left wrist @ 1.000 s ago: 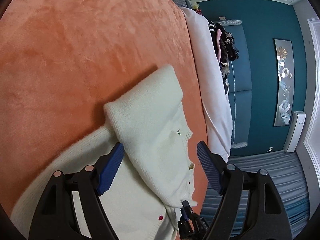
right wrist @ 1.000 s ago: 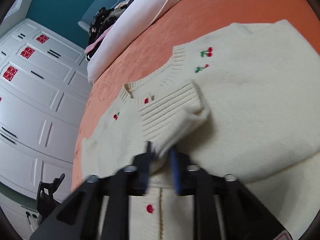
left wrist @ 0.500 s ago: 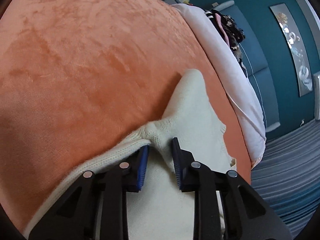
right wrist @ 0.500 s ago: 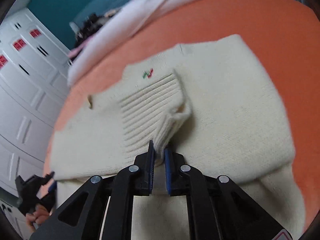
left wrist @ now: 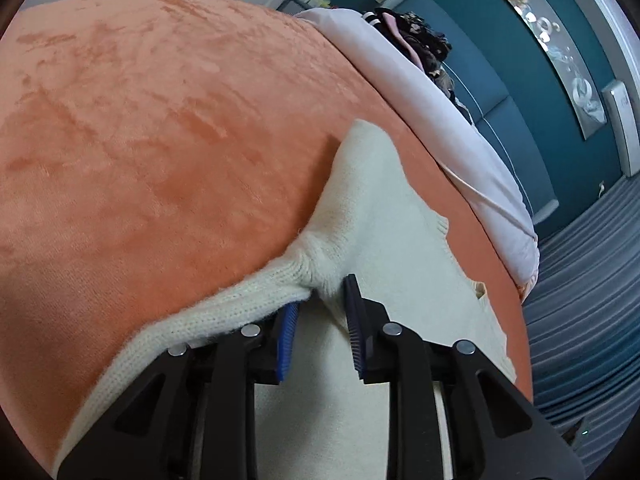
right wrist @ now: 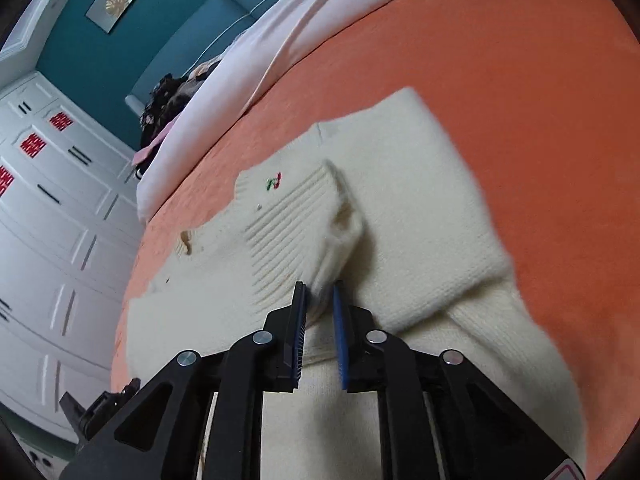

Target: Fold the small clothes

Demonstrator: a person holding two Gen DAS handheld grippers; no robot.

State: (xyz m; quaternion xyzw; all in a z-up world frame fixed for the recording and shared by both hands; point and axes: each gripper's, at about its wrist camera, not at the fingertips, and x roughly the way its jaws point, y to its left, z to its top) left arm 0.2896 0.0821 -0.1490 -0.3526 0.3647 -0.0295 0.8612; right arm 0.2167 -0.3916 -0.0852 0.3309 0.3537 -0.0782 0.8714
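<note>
Lying on the orange blanket (left wrist: 132, 132) is the cream knit sweater (right wrist: 420, 200), spread near the blanket's edge, with both grippers working on it. Left gripper (left wrist: 320, 308) has its blue pads nearly together, pinching a bunched fold of the sweater's edge; the knit puckers right at the fingertips and a ribbed band runs off to the left along the blanket. Its jaws closed down within the last second and now sit steady on the cloth. Right gripper (right wrist: 318, 308) holds the ribbed cuff (right wrist: 292, 232) of a sleeve between its pads, the cuff folded over onto the sweater body; the jaws have just been opening a little, yet the cuff's end is still between them and touching both pads, as far as the blur allows. A small red-and-green stitched motif (right wrist: 274, 182) shows on the sweater just above the cuff. Part of the left gripper is visible at the lower left corner of the right wrist view.

A pale pink quilt (left wrist: 420, 92) is heaped along the far side of the blanket, dark clothes (left wrist: 416, 36) piled behind it. Teal wall (right wrist: 100, 56) with a long picture (left wrist: 548, 44), white wardrobe doors (right wrist: 44, 220) with red stickers, striped floor (left wrist: 580, 272).
</note>
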